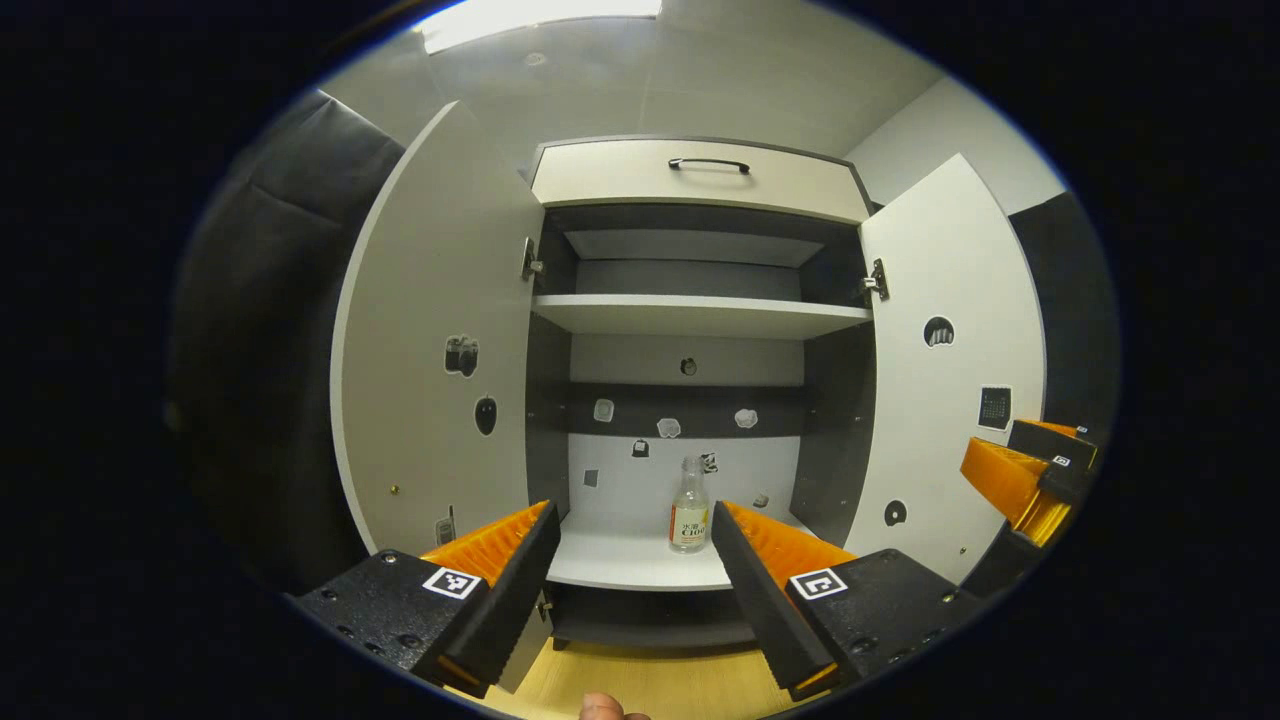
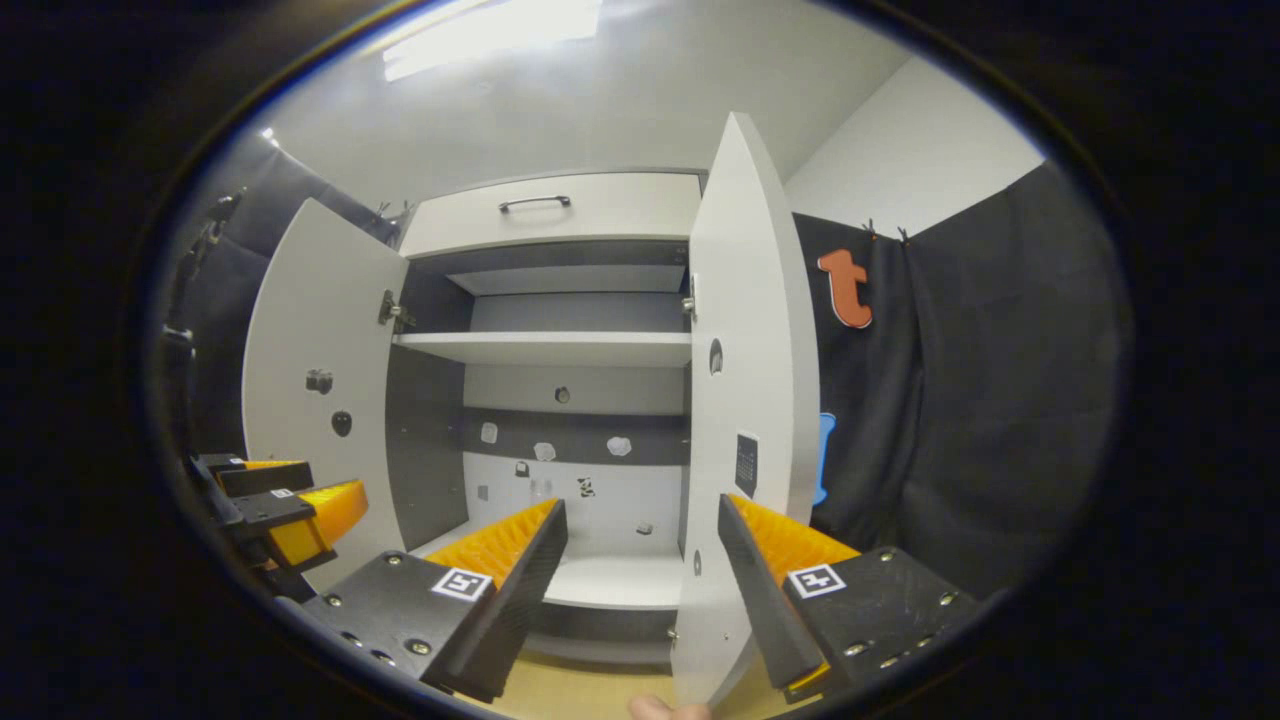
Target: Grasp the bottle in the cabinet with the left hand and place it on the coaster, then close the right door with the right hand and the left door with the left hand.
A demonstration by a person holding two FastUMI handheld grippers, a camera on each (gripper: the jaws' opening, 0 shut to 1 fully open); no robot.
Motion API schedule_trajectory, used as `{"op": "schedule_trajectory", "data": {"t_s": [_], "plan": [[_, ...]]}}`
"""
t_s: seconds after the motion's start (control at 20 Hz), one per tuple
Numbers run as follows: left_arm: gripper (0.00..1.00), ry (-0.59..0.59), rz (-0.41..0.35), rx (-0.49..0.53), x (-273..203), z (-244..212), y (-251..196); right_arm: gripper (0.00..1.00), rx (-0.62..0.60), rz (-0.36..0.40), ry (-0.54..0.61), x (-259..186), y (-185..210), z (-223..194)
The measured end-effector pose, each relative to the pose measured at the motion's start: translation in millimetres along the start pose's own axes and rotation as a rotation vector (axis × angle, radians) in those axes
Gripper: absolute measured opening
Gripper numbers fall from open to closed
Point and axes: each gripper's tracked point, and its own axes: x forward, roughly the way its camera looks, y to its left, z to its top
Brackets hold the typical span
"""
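On the lower white shelf of the open cabinet, a little below the middle of the left gripper view, stands the small clear glass bottle with a pale cap and an orange-and-white label. It is upright, apart from the back wall's stickers, toward the shelf's right half.

By the look of it the bottle is light, stiff and smooth, so likely slippery and breakable if knocked over; it appears nearly empty, though that is hard to tell. Its narrow neck offers little to press on, so the labelled body seems the better place to take hold, squarely across the widest part and low enough that it does not tip.

The left gripper has its fingers wide apart, holding nothing. The bottle shows between them but nearer the right-hand finger, almost at that finger's tip in the frame, and farther into the cabinet, not yet reached. A small shift to the right of the frame would centre it.

The right gripper also has its fingers apart and empty, facing the edge of the white right door, which stands open in the middle of the right gripper view. The white left door stands open at the left of the left gripper view.
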Motion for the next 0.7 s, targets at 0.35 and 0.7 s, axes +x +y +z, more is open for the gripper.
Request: {"op": "schedule_trajectory", "data": {"t_s": [0.35,0.7], "plan": [[0.96,0.018,0.057,0.001,28.2,-13.1,-28.7,0.92,-0.005,0.086,-0.004,-18.9,-16.6,9.0],[0.96,0.120,0.045,0.018,88.7,-56.6,-52.9,0.92,0.019,0.120,-0.016,-21.2,-27.7,16.7]]}}
